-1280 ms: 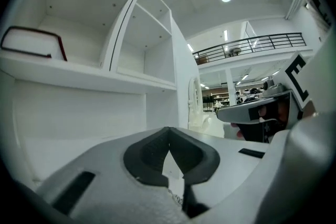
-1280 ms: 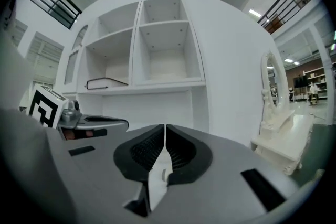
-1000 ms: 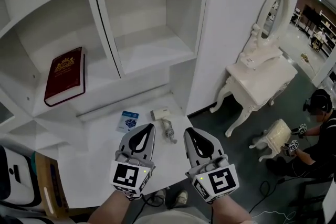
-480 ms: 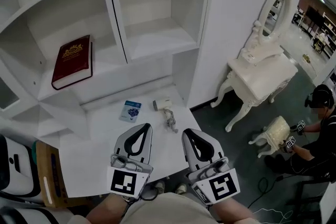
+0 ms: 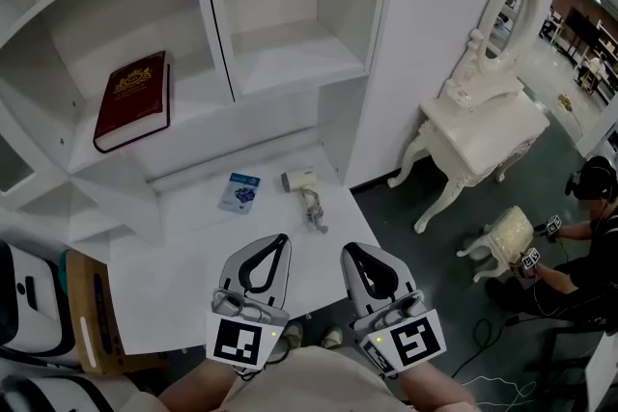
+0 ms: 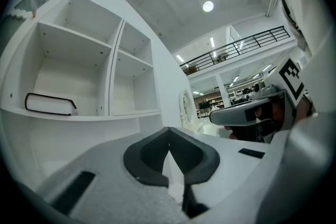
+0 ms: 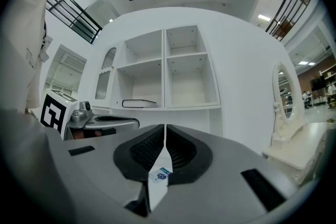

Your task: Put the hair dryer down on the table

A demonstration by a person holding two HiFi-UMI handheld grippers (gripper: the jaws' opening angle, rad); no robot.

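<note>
A small cream hair dryer (image 5: 298,179) lies on the white table (image 5: 174,275) near the back, its grey cord (image 5: 314,213) bunched just in front of it. Nothing holds it. Both grippers hover at the table's near edge, well short of the dryer. My left gripper (image 5: 279,240) is shut and empty, its jaws meeting at the tip (image 6: 168,130). My right gripper (image 5: 353,250) is also shut with nothing in it (image 7: 164,126). Neither gripper view shows the dryer.
A blue card (image 5: 239,192) lies left of the dryer and shows through the right jaws' gap (image 7: 160,174). A red book (image 5: 133,101) lies on the shelf unit. A white vanity (image 5: 483,130), a stool (image 5: 507,241) and a seated person (image 5: 591,236) are at the right.
Both grippers have drawn back toward the near edge of the table, away from the hair dryer. The dryer, cord and card have stayed where they lie.
</note>
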